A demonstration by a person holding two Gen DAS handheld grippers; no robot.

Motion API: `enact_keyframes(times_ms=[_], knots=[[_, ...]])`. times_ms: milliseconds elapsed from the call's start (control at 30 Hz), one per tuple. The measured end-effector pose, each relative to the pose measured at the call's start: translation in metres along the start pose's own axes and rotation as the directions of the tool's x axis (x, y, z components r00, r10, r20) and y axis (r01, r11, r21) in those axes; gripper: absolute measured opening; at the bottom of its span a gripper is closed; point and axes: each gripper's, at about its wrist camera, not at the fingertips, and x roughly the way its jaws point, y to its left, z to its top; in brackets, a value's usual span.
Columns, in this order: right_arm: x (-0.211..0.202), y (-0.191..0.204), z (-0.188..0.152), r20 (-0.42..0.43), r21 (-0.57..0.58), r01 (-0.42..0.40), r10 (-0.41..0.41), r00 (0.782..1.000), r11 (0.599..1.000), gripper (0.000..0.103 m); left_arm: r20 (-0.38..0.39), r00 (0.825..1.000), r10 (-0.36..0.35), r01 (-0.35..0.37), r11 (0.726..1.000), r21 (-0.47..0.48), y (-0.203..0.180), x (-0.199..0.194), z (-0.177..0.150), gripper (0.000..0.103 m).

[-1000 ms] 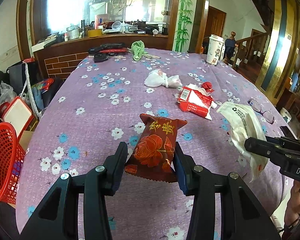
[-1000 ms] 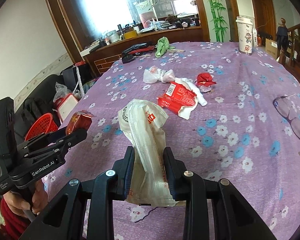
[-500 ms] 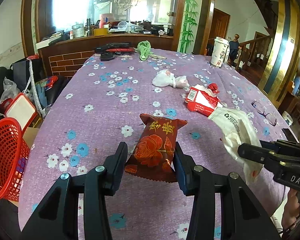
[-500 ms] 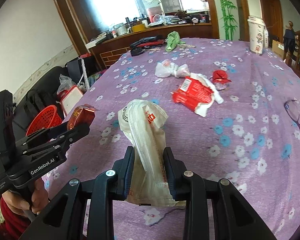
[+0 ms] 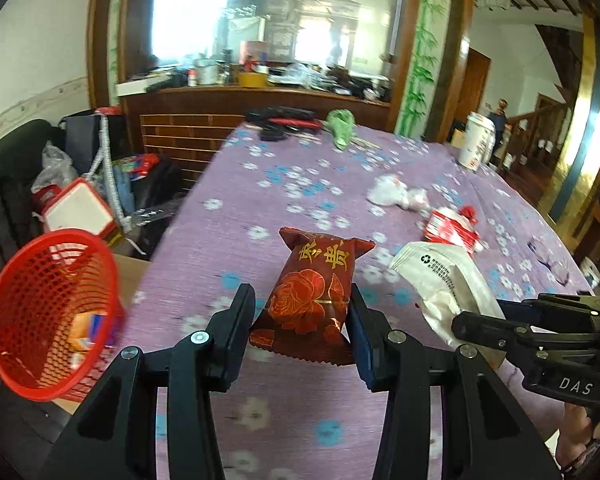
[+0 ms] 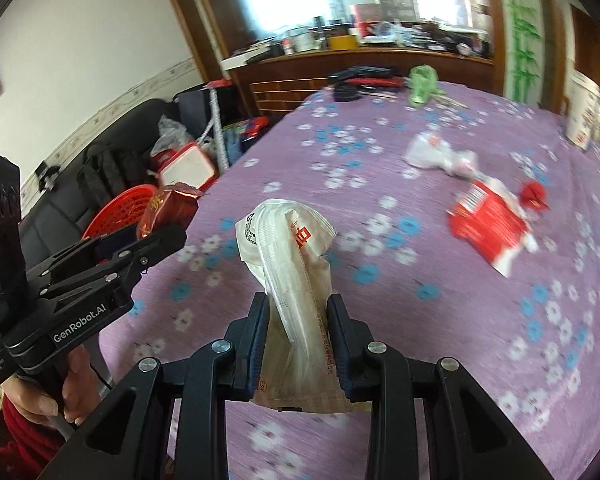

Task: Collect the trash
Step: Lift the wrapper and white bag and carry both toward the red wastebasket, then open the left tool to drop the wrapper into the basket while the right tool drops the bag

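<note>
Both my grippers loaded, background motion-blurred.
Left gripper (image 5: pixel 302 320) clamps red snack packet (image 5: pixel 314 288), right gripper (image 6: pixel 296 320) clamps white wrapper (image 6: pixel 296 272); purple floral tablecloth (image 5: pixel 260 208), red basket (image 5: pixel 48 312) contents unclear.

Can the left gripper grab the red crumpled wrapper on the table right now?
Probably not: the left gripper is already shut on the dark red snack packet, so the red crumpled wrapper must wait.

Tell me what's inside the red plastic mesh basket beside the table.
The red plastic mesh basket holds a few blurred items, one orange-yellow with a bit of blue beside it. What they are is unclear, and its near wall hides anything lower down.
</note>
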Motion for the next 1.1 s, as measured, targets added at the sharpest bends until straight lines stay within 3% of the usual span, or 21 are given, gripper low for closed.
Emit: enact_keyframes(times_ms=[300, 567, 867, 1100], knots=[[0.032, 0.067, 0.035, -0.031, -0.109, -0.073, 0.07, 0.997, 0.991, 0.032, 0.052, 0.989, 0.137, -0.129, 0.984, -0.124, 0.086, -0.031, 0.006, 0.044], [0.057, 0.127, 0.066, -0.056, -0.168, -0.148, 0.141, 0.988, 0.975, 0.032, 0.031, 0.965, 0.261, -0.248, 0.944, -0.217, 0.163, -0.047, -0.006, 0.044], [0.098, 0.187, 0.09, -0.112, -0.177, -0.243, 0.226, 0.968, 0.954, 0.033, -0.018, 0.953, 0.304, -0.297, 0.916, -0.271, 0.209, -0.042, -0.018, 0.044], [0.128, 0.218, 0.103, -0.13, -0.182, -0.264, 0.243, 0.961, 0.947, 0.035, -0.028, 0.947, 0.319, -0.313, 0.906, -0.286, 0.223, -0.04, -0.019, 0.044]])
